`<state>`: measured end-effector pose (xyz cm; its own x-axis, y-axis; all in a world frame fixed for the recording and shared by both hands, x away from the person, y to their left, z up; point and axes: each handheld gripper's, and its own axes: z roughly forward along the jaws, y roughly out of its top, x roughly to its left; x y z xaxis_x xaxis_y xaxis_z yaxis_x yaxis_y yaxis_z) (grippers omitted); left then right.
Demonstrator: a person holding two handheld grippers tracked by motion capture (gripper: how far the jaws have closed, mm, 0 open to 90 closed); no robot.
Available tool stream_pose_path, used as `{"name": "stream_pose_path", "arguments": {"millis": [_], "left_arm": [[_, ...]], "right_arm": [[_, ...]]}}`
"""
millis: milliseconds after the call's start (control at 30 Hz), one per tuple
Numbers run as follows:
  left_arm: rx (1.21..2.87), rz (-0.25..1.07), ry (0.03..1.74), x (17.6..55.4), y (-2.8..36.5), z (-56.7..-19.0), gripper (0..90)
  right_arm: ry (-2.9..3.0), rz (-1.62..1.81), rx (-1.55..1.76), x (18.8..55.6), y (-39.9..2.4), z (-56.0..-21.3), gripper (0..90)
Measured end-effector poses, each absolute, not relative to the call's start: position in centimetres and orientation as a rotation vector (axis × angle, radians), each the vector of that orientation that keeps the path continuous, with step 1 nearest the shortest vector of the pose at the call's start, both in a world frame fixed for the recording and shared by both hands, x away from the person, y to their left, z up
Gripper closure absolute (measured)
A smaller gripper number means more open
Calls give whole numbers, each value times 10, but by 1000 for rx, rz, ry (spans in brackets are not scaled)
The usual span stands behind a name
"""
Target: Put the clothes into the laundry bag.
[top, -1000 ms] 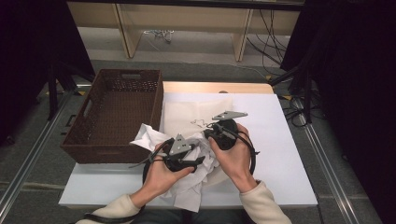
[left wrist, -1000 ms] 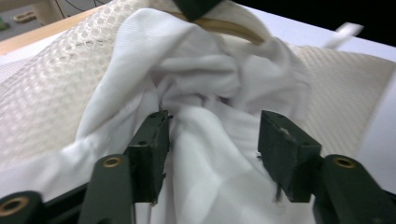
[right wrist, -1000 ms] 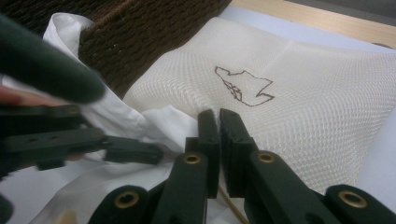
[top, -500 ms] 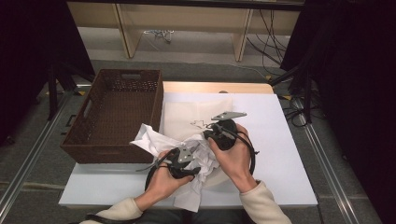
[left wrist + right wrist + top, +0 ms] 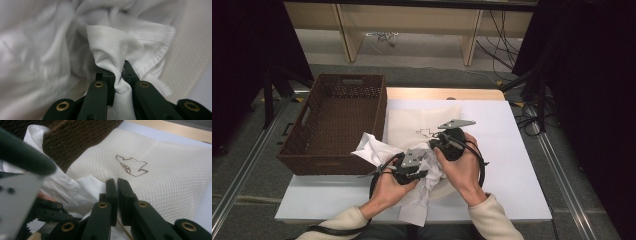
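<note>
Two hand-held grippers: left [image 5: 119,82] pinches the crumpled white cloth [image 5: 112,47], its fold running up-down; right [image 5: 117,195] is pressed together.

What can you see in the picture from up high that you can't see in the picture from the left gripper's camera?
The high view takes in the brown woven basket, the white table, both hands and the right gripper resting on the cream mesh bag with its dark squiggle.

The left gripper view gives the close-up: the left gripper, whose jaws have just been closing, is pinched on a fold of the white shirt, with a stitched hem beside it.

Both show the crumpled white shirt, the left gripper and some cream mesh.
</note>
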<state>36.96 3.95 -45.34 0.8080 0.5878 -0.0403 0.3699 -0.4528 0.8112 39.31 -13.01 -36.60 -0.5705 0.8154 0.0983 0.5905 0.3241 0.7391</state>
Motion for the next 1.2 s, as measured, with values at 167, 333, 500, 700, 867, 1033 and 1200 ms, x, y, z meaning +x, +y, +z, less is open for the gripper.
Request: {"name": "stream_pose_path", "arguments": {"millis": [167, 333, 500, 700, 867, 1033, 1200], "left_arm": [[1986, 328, 686, 366, 34, -432, 846], [1951, 331, 715, 379, 32, -432, 844], [1963, 345, 758, 389, 28, -441, 842], [1981, 389, 783, 402, 24, -452, 836], [2034, 439, 777, 412, 26, -460, 831], [2027, 427, 794, 408, 26, -462, 796], [2025, 415, 760, 393, 32, -454, 610]], "right_arm": [[2288, 1123, 1271, 393, -132, -365, 886], [2279, 1113, 1266, 391, -132, -363, 886], [2285, 1110, 1257, 391, -131, -364, 887], [2295, 1107, 1265, 392, -131, -365, 887], [2296, 1102, 1267, 393, -132, -366, 887], [2302, 1105, 1281, 394, -132, -368, 887], [2283, 1096, 1286, 394, -134, -367, 887]]}}
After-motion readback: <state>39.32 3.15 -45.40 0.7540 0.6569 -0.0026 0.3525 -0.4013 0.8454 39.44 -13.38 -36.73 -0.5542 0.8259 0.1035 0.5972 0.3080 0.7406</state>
